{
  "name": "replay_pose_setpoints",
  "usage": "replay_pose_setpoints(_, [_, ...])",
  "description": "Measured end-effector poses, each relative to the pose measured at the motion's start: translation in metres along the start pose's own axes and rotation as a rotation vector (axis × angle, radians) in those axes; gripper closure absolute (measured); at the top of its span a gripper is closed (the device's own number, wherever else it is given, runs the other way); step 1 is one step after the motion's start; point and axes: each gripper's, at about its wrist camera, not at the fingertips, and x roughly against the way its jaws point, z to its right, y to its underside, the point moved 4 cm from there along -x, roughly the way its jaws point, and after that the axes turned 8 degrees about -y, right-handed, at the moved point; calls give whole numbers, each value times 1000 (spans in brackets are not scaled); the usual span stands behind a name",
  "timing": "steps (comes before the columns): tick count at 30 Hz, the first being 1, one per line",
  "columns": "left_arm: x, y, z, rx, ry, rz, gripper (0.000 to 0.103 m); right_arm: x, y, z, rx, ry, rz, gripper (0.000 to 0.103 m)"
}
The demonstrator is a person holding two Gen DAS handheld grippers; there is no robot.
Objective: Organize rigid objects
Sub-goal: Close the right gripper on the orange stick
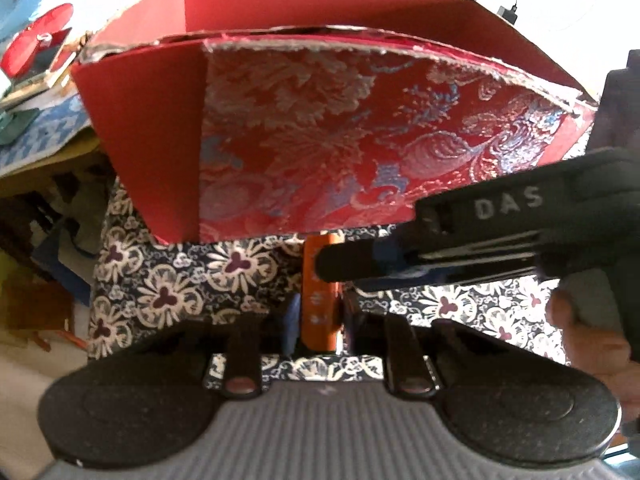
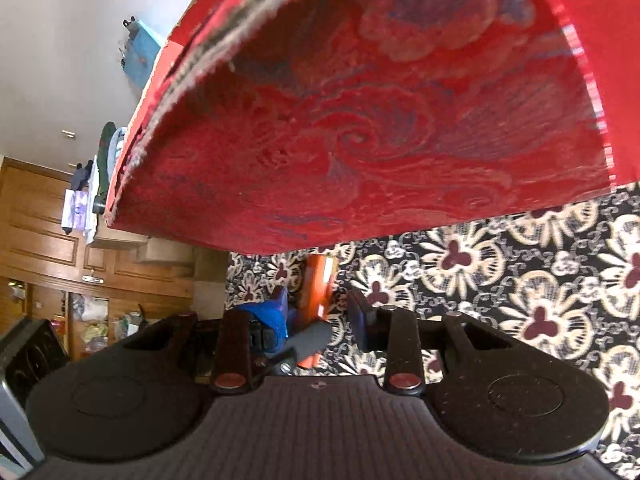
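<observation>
The orange box (image 1: 319, 292) lies on the flowered cloth (image 1: 160, 280), just in front of the red brocade box (image 1: 312, 140). In the left wrist view it sits between the two fingers of the left gripper (image 1: 319, 320), and its long axis runs toward 12 o'clock, along the fingers. The jaws stand close at both its sides and seem to pinch it, though real contact is hard to confirm.

The right gripper (image 1: 340, 266) comes in from 3 o'clock, and its tip overlaps the far end of the orange box. In its own view its jaws (image 2: 320, 320) are spread, with the orange box (image 2: 318, 284) at 12 o'clock between them. So both hands are at the box, and the left one seems to have it.

The red brocade box is open at the top and stands at 12 o'clock from both grippers. What is inside is hidden behind its front wall.
</observation>
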Motion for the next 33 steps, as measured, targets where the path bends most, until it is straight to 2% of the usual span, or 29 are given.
replay_pose_setpoints(7, [10, -2, -10, 38, 59, 19, 86, -6, 2, -6, 22, 1, 3, 88])
replay_pose_setpoints(9, [12, -4, -10, 35, 73, 20, 86, -5, 4, -6, 19, 3, 0, 91])
replay_pose_setpoints(15, [16, -12, 0, -17, 126, 32, 86, 16, 6, 2, -54, -34, 34, 103])
replay_pose_setpoints(17, [21, -13, 5, -47, 155, 40, 86, 27, 9, 4, -72, -46, 54, 103])
replay_pose_setpoints(23, [40, -23, 34, -175, 250, 83, 86, 74, 19, 4, -76, -22, 149, 103])
replay_pose_setpoints(28, [71, -35, 64, -282, 326, 174, 86, 117, 21, -14, -23, -1, 267, 103])
replay_pose_setpoints(33, [100, -63, 76, -326, 356, 284, 86, 148, 3, -35, 60, -3, 368, 103])
